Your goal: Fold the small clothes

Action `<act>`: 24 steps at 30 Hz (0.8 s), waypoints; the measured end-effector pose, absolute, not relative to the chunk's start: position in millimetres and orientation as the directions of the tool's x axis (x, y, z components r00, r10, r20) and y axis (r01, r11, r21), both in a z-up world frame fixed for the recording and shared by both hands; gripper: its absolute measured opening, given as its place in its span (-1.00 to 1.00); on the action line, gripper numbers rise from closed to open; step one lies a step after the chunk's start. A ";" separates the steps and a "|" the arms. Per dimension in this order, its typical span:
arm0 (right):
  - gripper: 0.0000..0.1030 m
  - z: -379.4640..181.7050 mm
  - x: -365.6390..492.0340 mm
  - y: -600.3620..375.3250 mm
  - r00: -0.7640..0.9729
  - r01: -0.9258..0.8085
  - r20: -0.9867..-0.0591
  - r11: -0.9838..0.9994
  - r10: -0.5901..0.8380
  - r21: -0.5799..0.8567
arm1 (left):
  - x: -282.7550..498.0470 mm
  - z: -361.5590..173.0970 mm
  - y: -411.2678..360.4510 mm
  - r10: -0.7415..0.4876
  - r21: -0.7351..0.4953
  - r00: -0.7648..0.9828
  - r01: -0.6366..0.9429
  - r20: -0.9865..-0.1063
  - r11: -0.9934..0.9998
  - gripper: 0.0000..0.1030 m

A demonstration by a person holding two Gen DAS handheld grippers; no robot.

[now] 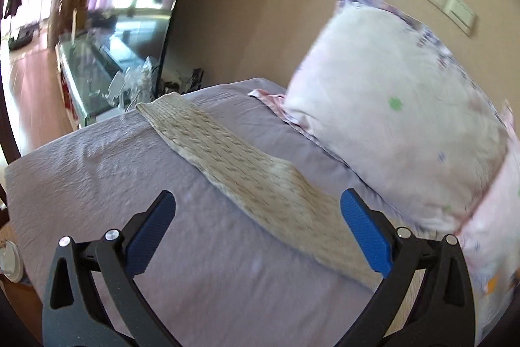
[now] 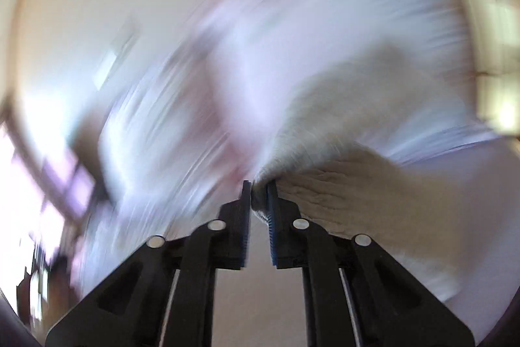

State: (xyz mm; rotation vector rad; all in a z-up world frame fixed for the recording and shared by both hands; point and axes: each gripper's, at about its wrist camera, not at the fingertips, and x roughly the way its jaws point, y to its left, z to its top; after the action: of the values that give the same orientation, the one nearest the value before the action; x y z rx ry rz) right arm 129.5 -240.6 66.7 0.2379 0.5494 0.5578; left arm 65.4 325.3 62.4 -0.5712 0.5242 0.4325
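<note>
A long beige knitted garment (image 1: 234,165) lies stretched diagonally across the lilac bed sheet (image 1: 97,178), from the far bed corner toward the near right. My left gripper (image 1: 256,204) is open and empty, its blue pads (image 1: 152,233) hovering just above the near part of the garment. In the right wrist view my right gripper (image 2: 259,187) is shut on a bunched edge of the same beige knit (image 2: 341,184), which hangs to the right of the fingers. That view is heavily motion-blurred.
A large white pillow with a floral border (image 1: 390,119) lies on the bed right of the garment. A wall with switch plates (image 1: 448,2) is behind it. A glass-topped cabinet (image 1: 94,67) stands past the bed's far left corner.
</note>
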 end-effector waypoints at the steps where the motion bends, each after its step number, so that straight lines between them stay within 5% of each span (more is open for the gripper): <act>1: -0.28 61.3 127.7 -225.9 0.685 -0.459 -0.450 0.819 0.573 0.345 | 65.9 60.2 332.6 0.232 -0.414 0.783 -0.525 -0.577 0.744 0.96; 5: 0.41 60.6 105.2 -217.9 0.716 -0.468 -0.414 0.826 0.563 0.314 | 76.8 42.1 370.0 0.200 -0.480 0.745 -0.586 -0.637 0.653 0.91; 7: 0.60 67.4 97.4 -237.9 0.760 -0.418 -0.386 0.847 0.524 0.328 | 77.5 33.2 387.0 0.177 -0.507 0.736 -0.600 -0.654 0.619 0.70; 9: 0.61 70.6 80.9 -266.4 0.792 -0.356 -0.376 0.865 0.480 0.353 | 79.1 21.1 406.6 0.119 -0.571 0.739 -0.602 -0.663 0.559 0.43; 17: 0.70 44.7 62.2 -343.4 0.847 -0.159 -0.374 0.852 0.378 0.499 | 85.3 5.1 458.6 0.061 -0.716 0.791 -0.580 -0.608 0.387 0.15; 23: 0.70 26.1 51.1 -366.8 0.860 -0.101 -0.366 0.821 0.356 0.562 | 117.2 -9.8 472.2 -0.016 -0.724 0.770 -0.593 -0.638 0.353 -0.85; 24: 0.70 23.9 48.7 -370.8 0.861 -0.095 -0.365 0.818 0.353 0.567 | 119.9 -8.3 468.7 -0.013 -0.729 0.775 -0.588 -0.632 0.350 -0.85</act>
State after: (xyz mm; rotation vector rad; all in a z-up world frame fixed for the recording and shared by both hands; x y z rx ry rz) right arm 48.7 -370.8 23.9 0.5664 0.4796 0.2484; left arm 119.9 468.7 -8.3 -1.1672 0.6041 0.4034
